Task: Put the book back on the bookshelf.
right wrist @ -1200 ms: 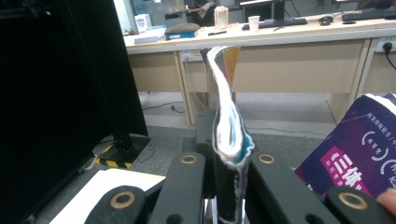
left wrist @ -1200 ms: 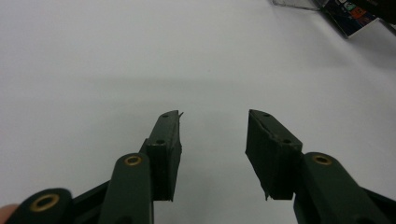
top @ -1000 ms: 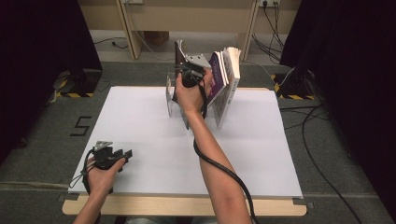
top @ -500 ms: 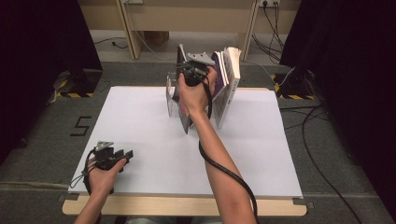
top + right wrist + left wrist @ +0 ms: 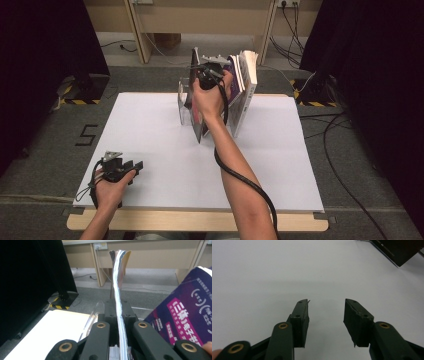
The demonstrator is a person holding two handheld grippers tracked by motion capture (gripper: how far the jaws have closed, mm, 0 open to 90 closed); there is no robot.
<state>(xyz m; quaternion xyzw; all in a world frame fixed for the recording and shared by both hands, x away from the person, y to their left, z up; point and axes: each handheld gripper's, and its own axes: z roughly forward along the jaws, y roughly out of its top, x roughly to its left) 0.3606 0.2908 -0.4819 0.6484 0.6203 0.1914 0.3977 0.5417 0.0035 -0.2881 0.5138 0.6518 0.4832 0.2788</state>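
Note:
A thin dark-covered book (image 5: 194, 75) stands upright at the left end of a row of books at the table's far middle. My right gripper (image 5: 207, 75) is shut on its top edge. In the right gripper view the book's page edge (image 5: 117, 277) runs up between the two pads, and the right gripper (image 5: 118, 307) has just been closing on it. To its right, a purple book (image 5: 185, 315) leans beside it. At the front left of the white table (image 5: 150, 130), my left gripper (image 5: 135, 165) rests open, with nothing between the fingers of the left gripper (image 5: 325, 307).
A clear plastic book stand (image 5: 182, 107) holds the row. The purple book (image 5: 234, 80) and white books (image 5: 248, 85) lean to the right of my right hand. A dark book corner (image 5: 399, 252) shows far off. Black curtains flank the table.
The right hand has shifted very slightly at the top of the thin book, still holding it. The left hand and its gripper have not moved.

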